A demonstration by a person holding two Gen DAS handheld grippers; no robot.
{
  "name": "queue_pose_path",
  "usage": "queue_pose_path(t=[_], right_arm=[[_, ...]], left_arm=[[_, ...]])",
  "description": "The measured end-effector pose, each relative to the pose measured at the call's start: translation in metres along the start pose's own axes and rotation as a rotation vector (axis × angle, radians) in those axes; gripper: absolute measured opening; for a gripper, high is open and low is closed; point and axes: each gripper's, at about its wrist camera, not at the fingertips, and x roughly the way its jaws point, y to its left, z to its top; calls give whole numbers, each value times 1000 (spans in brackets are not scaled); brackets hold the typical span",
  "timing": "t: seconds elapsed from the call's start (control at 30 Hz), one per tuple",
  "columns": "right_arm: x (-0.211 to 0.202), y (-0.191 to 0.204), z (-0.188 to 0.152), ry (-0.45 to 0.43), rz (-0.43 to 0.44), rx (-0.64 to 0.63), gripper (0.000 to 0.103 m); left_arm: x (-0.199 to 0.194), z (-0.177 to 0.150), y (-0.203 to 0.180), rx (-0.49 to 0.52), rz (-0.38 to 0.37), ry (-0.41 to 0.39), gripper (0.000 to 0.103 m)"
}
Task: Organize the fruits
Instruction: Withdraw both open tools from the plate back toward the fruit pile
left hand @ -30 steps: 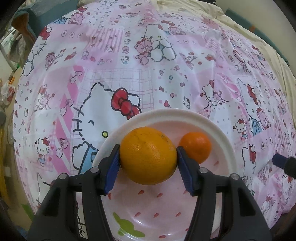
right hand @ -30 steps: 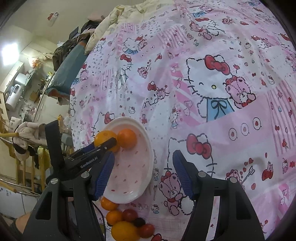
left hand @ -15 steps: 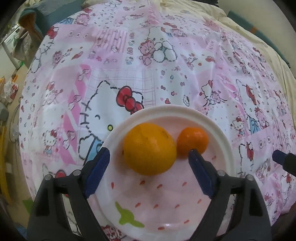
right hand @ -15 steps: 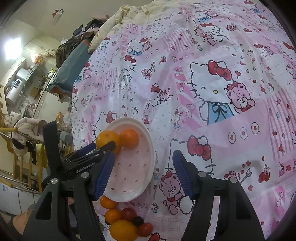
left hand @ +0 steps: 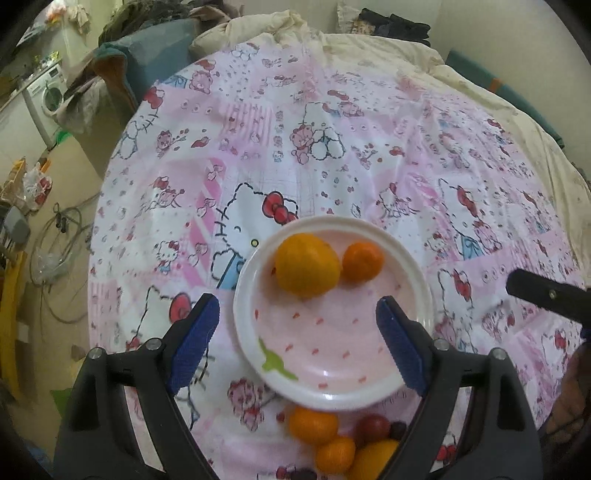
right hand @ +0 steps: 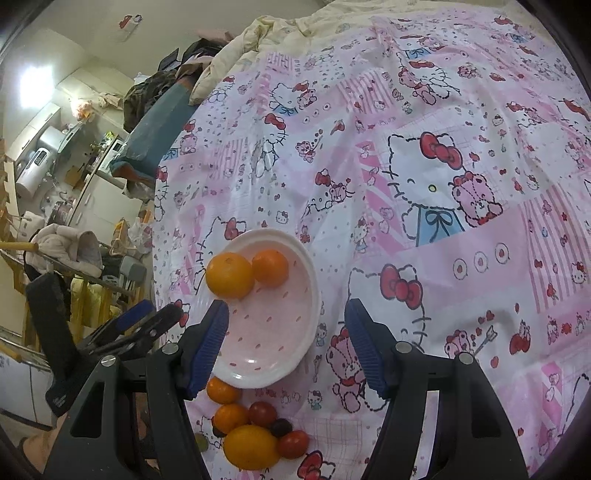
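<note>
A white plate (left hand: 325,391) with pink marks lies on the Hello Kitty cloth; it also shows in the right wrist view (right hand: 295,358). On it rest a large orange (left hand: 306,269) (right hand: 229,275) and a small tangerine (left hand: 362,260) (right hand: 270,267), touching. My left gripper (left hand: 297,343) is open and empty, above the plate's near half; it also shows in the right wrist view (right hand: 147,323). My right gripper (right hand: 286,343) is open and empty over the plate's right rim. Loose fruit lies just in front of the plate: tangerines (left hand: 313,424) (right hand: 222,390), a yellow fruit (right hand: 251,446), red tomatoes (right hand: 293,444).
The pink patterned cloth (left hand: 332,155) covers a bed, with a cream quilt (left hand: 332,26) at the far side. The bed's left edge drops to a floor with cables (left hand: 55,251). Room clutter and a drying rack (right hand: 55,251) lie to the left.
My left gripper opened and let go of the large orange, which now rests on the plate beside the tangerine. The gripper then drew back and up. The right gripper stayed open.
</note>
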Motion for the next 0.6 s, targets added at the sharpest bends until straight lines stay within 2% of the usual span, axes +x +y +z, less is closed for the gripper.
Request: queue_pose_path(t=[0.1, 0.37, 0.6], right_arm=[[-5, 0, -8, 4, 1, 11, 68], [-24, 8, -40, 2, 19, 10, 68], [-31, 12, -69, 26, 50, 30, 68]], left_arm=[[-15, -8, -3, 26, 8, -14, 85], [-56, -35, 2, 17, -11, -29, 85], [-69, -55, 7, 12, -8, -22, 85]])
